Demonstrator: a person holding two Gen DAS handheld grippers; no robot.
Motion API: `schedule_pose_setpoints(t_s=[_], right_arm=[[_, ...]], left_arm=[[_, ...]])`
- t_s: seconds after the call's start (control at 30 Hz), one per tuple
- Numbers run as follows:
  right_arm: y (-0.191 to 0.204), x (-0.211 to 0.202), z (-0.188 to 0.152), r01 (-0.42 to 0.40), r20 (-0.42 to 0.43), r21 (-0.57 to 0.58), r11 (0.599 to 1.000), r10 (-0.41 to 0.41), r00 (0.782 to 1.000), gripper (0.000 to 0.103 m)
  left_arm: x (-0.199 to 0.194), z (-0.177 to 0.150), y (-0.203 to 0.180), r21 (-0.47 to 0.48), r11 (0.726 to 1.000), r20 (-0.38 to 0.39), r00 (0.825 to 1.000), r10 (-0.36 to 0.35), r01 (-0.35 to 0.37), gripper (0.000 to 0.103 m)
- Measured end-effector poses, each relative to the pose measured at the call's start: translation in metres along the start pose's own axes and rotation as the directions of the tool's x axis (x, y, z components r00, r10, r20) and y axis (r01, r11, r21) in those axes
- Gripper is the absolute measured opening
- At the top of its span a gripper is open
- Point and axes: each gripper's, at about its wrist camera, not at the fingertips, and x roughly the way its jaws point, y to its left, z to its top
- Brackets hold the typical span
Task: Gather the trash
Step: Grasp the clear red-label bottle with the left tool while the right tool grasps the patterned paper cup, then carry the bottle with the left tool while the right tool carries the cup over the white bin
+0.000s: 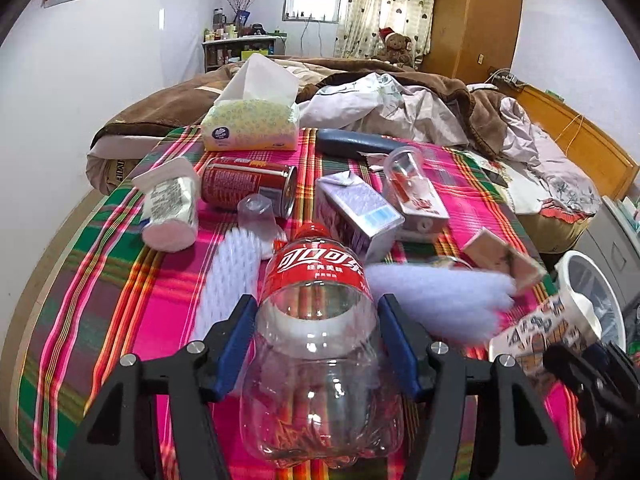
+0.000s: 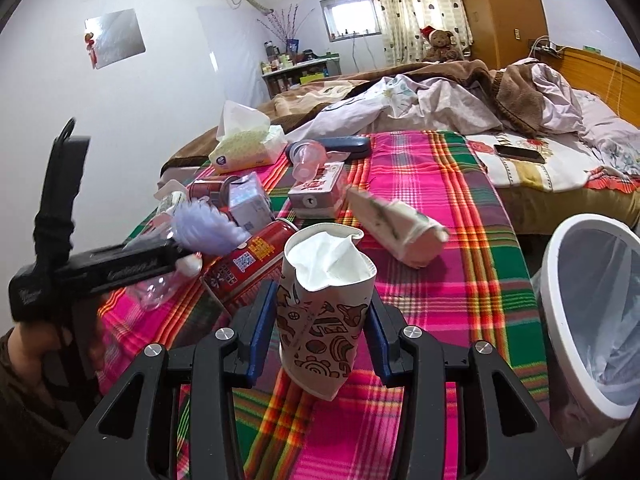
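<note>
My left gripper (image 1: 318,344) is shut on a clear cola bottle (image 1: 316,360) with a red label, its blue pads (image 1: 236,340) pressing both sides just above the plaid cloth (image 1: 100,320). My right gripper (image 2: 320,328) is shut on a patterned paper cup (image 2: 324,320) stuffed with white tissue, held upright over the cloth. The same cup (image 1: 540,332) shows at the right edge of the left wrist view. A white bin (image 2: 592,312) with a clear liner stands to the right of the table. Loose trash lies ahead: a red can (image 1: 248,184), a purple carton (image 1: 352,212) and a red-and-white carton (image 1: 424,208).
A tissue pack (image 1: 252,124), a dark case (image 1: 356,142), a white brush (image 1: 232,276), a wrapped roll (image 1: 172,208), clear plastic cups (image 1: 258,216) and a lilac feathery thing (image 1: 436,296) crowd the cloth. Another red can (image 2: 248,268) lies by the cup. An unmade bed (image 2: 460,108) lies behind.
</note>
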Motion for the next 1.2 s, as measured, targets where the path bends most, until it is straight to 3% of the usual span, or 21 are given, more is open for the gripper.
schedule_pose_setpoints(t_s=[0.17, 0.3, 0.37, 0.7, 1.0, 1.2], right_arm=[[-0.002, -0.008, -0.002, -0.003, 0.016, -0.005, 1.0, 0.004, 1.0, 0.043], [-0.006, -0.019, -0.002, -0.005, 0.034, 0.003, 1.0, 0.005, 0.999, 0.043], [-0.008, -0.025, -0.002, -0.011, 0.049, 0.005, 1.0, 0.01, 0.999, 0.043], [-0.025, -0.059, -0.002, 0.019, 0.12, 0.02, 1.0, -0.022, 0.993, 0.043], [-0.059, -0.08, 0.001, 0.094, 0.176, 0.081, 0.992, -0.107, 0.979, 0.043], [-0.092, -0.09, 0.003, 0.174, 0.191, 0.134, 0.976, -0.198, 0.961, 0.043]], left_arm=[[-0.023, -0.012, -0.003, -0.009, 1.0, 0.024, 1.0, -0.018, 0.018, 0.064], [-0.044, -0.021, -0.012, 0.013, 1.0, 0.064, 0.998, 0.009, -0.01, 0.064], [-0.052, -0.024, -0.014, 0.009, 1.0, 0.068, 0.997, -0.023, 0.022, 0.064], [-0.086, -0.033, -0.045, 0.05, 0.998, 0.129, 0.99, -0.055, 0.049, 0.064], [-0.092, -0.031, -0.093, 0.131, 0.984, 0.148, 0.979, -0.142, 0.122, 0.064], [-0.081, -0.027, -0.133, 0.179, 0.962, 0.118, 0.966, -0.228, 0.205, 0.064]])
